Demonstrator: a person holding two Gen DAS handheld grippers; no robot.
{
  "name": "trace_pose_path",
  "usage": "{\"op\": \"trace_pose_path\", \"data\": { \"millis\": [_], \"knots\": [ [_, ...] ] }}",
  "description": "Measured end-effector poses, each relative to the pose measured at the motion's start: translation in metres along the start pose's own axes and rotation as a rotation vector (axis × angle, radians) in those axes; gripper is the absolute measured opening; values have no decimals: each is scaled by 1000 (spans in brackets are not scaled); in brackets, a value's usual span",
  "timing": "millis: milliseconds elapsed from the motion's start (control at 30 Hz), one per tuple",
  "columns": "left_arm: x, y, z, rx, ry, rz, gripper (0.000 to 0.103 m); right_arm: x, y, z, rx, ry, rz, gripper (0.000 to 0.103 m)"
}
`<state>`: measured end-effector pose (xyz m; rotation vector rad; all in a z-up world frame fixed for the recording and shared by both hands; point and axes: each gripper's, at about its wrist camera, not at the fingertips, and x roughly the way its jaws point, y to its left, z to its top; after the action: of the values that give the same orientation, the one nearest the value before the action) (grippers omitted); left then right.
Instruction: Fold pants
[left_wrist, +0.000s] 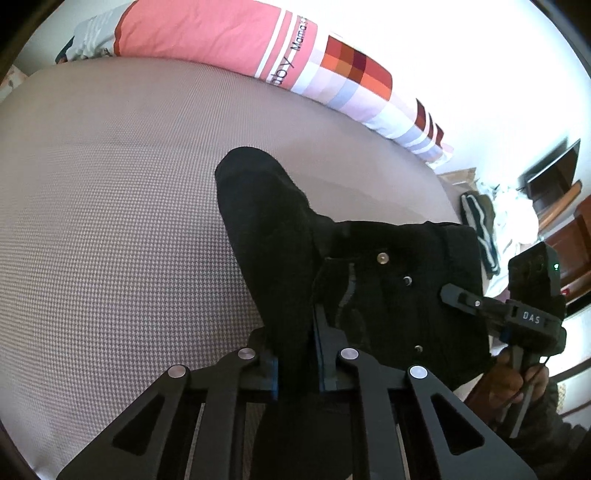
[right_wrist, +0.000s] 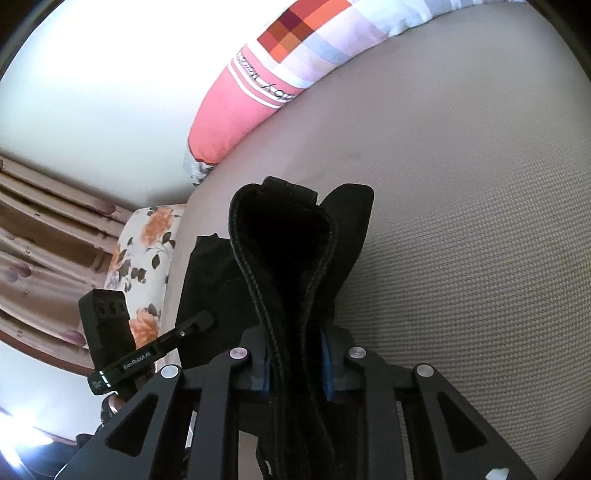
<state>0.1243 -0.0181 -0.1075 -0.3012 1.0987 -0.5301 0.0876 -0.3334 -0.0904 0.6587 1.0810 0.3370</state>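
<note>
Left gripper (left_wrist: 295, 363): pressed together on a thick fold of the black pants (left_wrist: 388, 288), low in the centre of the left wrist view; the cloth fills the gap between the blue pads, so the pinch looks firm enough to carry weight.
Right gripper (right_wrist: 295, 369): pinching a stitched band of the pants (right_wrist: 291, 258), probably the waistband, bottom centre of the right wrist view; the double seam runs straight down between the fingers, which suggests an edge grip chosen for control.
Why two grips: each gripper takes a different part of the garment, so the cloth can be raised and laid over itself without bunching, as I judge it.
Pants, position: bundled in the middle of both views, partly lifted off the bed (left_wrist: 110, 221); a leg end stands up toward the centre of the left wrist view, while rivets and a button show to its right.
Other gripper seen: the right gripper appears at the right edge of the left wrist view (left_wrist: 448, 291), close beside the cloth, held by a hand (left_wrist: 517, 384).
Bed surface: woven grey-beige cover, flat and broad, a fit place for laying the fold.
Pillow (left_wrist: 207, 33): pink and checked, along the top of the frame, well apart from the pants.
Floral cushion (right_wrist: 147, 254): at left in the right wrist view, beside the bed edge.
</note>
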Motion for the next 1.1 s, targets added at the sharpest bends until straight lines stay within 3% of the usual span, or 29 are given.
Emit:
{"op": "trace_pose_path", "data": {
  "millis": [300, 733, 1100],
  "knots": [
    [-18, 6, 13, -9, -53, -4, 14, 9, 15, 10, -4, -6, 47, 19],
    [-30, 30, 65, -5, -135, 62, 14, 50, 43, 61, -48, -19, 80, 19],
    [-16, 58, 104, -61, -150, 24, 14, 75, 44, 91, -15, -5, 86, 19]
  ]
}}
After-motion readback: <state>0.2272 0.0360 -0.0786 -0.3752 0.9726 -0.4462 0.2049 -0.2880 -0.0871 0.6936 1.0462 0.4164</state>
